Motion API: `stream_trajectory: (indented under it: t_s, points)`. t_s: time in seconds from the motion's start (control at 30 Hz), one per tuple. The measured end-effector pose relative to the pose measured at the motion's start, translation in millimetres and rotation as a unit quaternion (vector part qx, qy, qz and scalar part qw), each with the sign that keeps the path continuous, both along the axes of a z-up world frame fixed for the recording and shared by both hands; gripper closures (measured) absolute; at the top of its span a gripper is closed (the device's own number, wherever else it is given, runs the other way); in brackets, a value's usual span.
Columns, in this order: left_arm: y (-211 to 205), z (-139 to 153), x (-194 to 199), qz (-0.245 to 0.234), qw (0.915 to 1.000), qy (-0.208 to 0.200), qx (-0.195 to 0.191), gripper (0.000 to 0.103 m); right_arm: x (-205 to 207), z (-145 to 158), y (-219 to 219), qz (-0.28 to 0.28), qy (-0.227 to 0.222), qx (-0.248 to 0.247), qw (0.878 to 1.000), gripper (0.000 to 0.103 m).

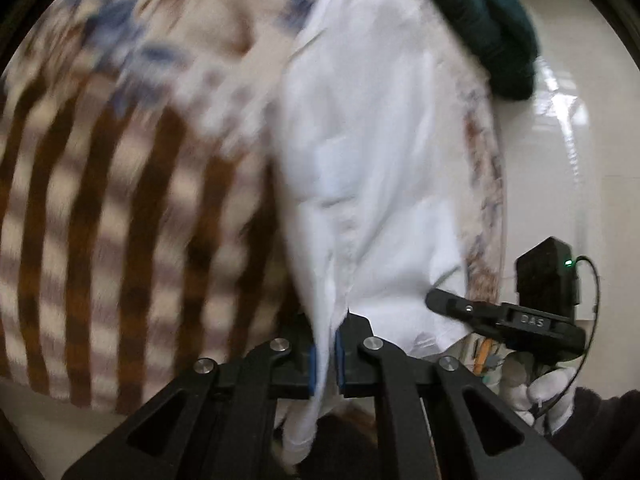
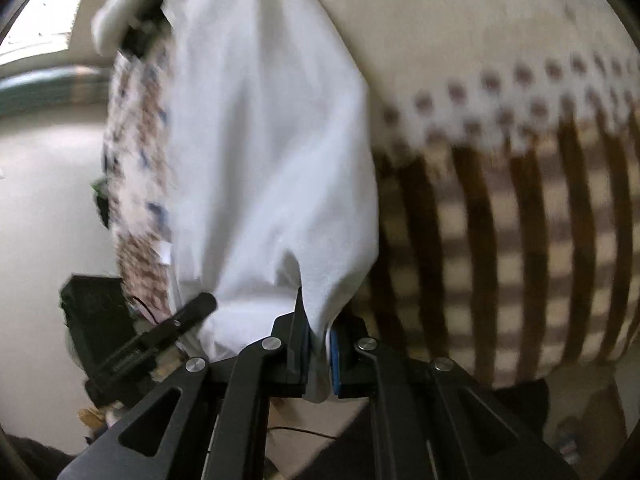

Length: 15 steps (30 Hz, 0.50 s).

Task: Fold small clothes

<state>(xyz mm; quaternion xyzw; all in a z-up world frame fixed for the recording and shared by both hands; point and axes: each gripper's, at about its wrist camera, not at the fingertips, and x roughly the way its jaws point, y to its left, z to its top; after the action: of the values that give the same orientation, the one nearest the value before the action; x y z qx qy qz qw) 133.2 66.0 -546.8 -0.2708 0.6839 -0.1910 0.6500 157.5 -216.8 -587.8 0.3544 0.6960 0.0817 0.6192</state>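
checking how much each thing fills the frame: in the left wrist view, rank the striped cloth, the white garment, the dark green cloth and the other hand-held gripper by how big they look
1. striped cloth
2. white garment, close to the camera, so it looks bigger than it may be
3. dark green cloth, partly cut off at the frame edge
4. right hand-held gripper; the last two look similar, so that order is unsure

The white garment is plain, thin cloth, creased and hanging in soft folds. One part of its edge is pinched between the blue pads of the left tongs, and another part between the pads of the right tongs, so it is stretched up from both grips. It lies over a brown-and-cream striped cloth, which covers what is beneath. Along its outer side a patterned inner face or second layer with small brown and blue marks shows; motion blur hides the detail.
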Motion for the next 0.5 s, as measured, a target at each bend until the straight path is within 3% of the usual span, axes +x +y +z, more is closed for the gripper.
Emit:
stream_trajectory:
  t_s: [0.13, 0.2, 0.27, 0.33, 0.4, 0.43, 0.5]
  points:
    - [14, -17, -11, 0.000, 0.9978, 0.063, 0.019, 0.089, -13, -28, 12, 0.001, 0.072, -0.002, 0.997, 0.092]
    - [21, -16, -12, -0.003, 0.9953, 0.088, 0.042, 0.083, -16, -37, 11, 0.008, 0.115, -0.011, 0.993, 0.067]
    - [31, 0, -7, 0.003, 0.9945, 0.089, 0.056, 0.081, -13, -31, 6, 0.008, 0.131, -0.007, 0.991, 0.055]
    - [38, 26, 15, 0.015, 0.9954, 0.063, 0.070, 0.068, 0, -8, -3, 0.008, 0.107, -0.023, 0.994, 0.049]
    - [39, 50, 54, 0.033, 0.9968, 0.029, 0.066, 0.030, 25, 21, -13, -0.001, 0.065, -0.033, 0.997, 0.045]
    - [37, 58, 75, 0.043, 0.9974, 0.015, 0.056, 0.024, 47, 38, -19, -0.009, 0.035, -0.036, 0.999, 0.043]
    - [29, 71, 130, 0.069, 0.9970, -0.022, 0.027, 0.024, 85, 56, -27, -0.019, -0.005, -0.037, 0.999, 0.040]
